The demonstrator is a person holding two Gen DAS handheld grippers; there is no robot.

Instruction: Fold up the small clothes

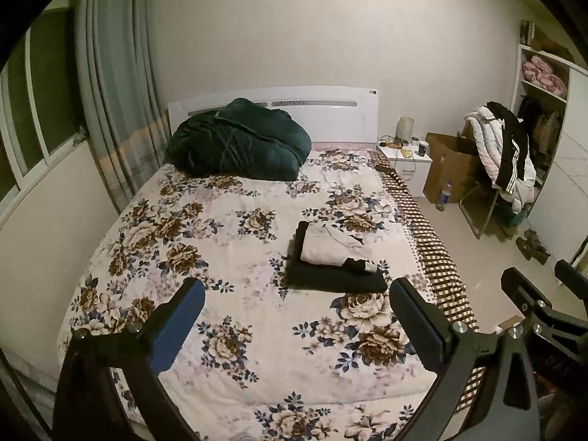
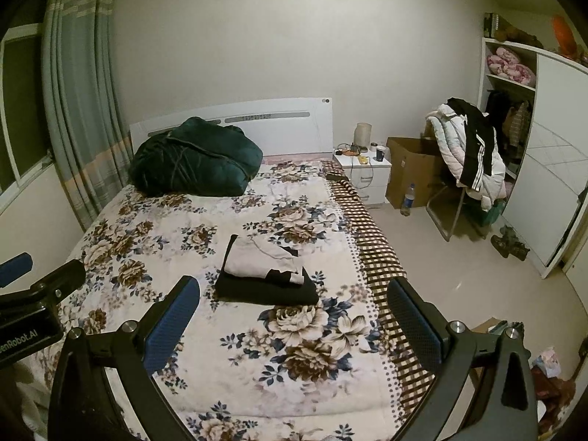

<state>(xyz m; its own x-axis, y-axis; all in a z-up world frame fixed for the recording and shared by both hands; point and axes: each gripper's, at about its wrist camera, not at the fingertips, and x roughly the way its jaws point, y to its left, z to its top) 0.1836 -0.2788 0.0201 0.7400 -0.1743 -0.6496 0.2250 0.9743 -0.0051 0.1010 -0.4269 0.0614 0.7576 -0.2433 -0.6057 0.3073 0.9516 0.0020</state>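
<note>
On floral quilt (image 1: 228,242): folded black-and-cream stack (image 1: 336,261); left claw (image 1: 297,316), right claw (image 2: 294,316) wide open, empty.

Left tongs (image 1: 297,305): black frame, blue ribbed pads (image 1: 179,325), silver round-head screws at the pivots. Right tongs (image 2: 294,303): same build, dimpled blue pads (image 2: 172,325). White lettering "enRobot.AI" on the left unit's black body.

Bedspread (image 1: 257,349) bare before folded stack (image 1: 334,261); green duvet (image 1: 239,143) blocks headboard end.
</note>
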